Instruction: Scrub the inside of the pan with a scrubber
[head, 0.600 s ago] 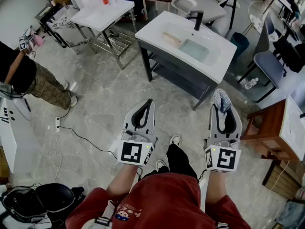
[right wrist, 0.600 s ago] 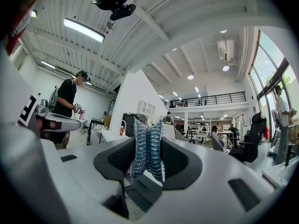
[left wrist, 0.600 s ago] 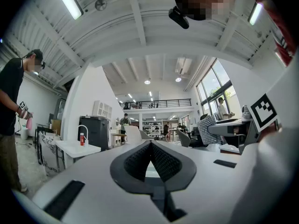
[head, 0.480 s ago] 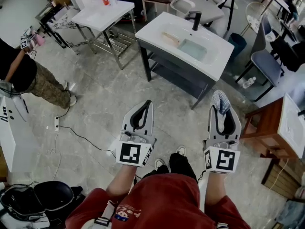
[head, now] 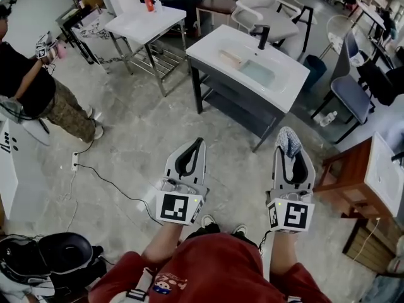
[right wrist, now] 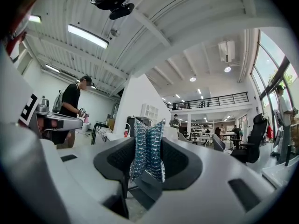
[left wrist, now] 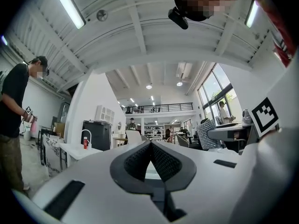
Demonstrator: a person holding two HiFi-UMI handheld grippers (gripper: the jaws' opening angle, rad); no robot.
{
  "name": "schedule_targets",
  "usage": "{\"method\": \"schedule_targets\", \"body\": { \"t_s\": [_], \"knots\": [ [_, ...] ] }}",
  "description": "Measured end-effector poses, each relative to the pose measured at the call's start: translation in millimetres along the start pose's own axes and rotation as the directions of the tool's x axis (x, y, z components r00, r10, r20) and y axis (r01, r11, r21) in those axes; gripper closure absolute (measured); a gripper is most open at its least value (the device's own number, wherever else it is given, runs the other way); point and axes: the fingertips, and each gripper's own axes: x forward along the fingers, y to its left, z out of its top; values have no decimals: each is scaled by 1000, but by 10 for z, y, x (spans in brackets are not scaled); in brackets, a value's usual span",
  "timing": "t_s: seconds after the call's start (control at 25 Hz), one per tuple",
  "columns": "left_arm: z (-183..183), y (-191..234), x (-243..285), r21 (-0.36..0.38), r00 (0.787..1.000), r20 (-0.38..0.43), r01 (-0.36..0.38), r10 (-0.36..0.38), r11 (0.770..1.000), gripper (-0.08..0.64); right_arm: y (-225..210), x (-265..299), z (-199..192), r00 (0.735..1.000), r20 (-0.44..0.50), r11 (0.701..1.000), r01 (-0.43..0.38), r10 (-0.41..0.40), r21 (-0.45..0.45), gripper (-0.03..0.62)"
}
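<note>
While the washbasin desk (head: pixel 211 48) is standing well ahead of both arms, slightly toward the right one, no pan is showing anywhere. The right hand-held gripper (head: pixel 291 149) is pinching the scrubber (right wrist: pixel 146 149) upright between its jaws, jutting past the tips. The left hand-held gripper (left wrist: pixel 150 144) is riding closed, carrying nothing.

The scrubber (right wrist: pixel 147 148) is a rough, glinting blue-silver metallic mesh, the right gripper (right wrist: pixel 148 141) and left gripper (left wrist: pixel 150 147) wear smooth matt pale-grey plastic shells with finely textured matt black pads (left wrist: pixel 134 162), the floor (head: pixel 139 144) is polished grey veined stone, and the sink table (head: pixel 213 44) has a glossy white top on dark metal legs.
</note>
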Motion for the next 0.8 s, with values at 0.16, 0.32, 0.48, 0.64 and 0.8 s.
{"method": "schedule_targets", "body": {
  "t_s": [0.16,0.32,0.48,0.64,0.8],
  "knots": [
    [-2,14,-72,-2,1000,-2,-10,10,1000,548,8,-20,-11,1000,9,1000,8,-8,11,413],
    [-20,71,-129,-2,1000,-13,-24,23,1000,548,71,10,-3,1000,22,1000,-9,9,13,413],
    [-119,111,-18,-6,998,-35,-44,44,999,548,6,161,-56,999,31,999,-21,20,24,413],
    [-127,126,256,-1,998,-16,-56,56,998,548,-118,424,-156,999,35,999,-30,28,37,413],
    [-177,80,689,17,998,-11,-57,57,998,548,-340,768,-237,998,37,999,-52,51,14,413]
  ]
}}
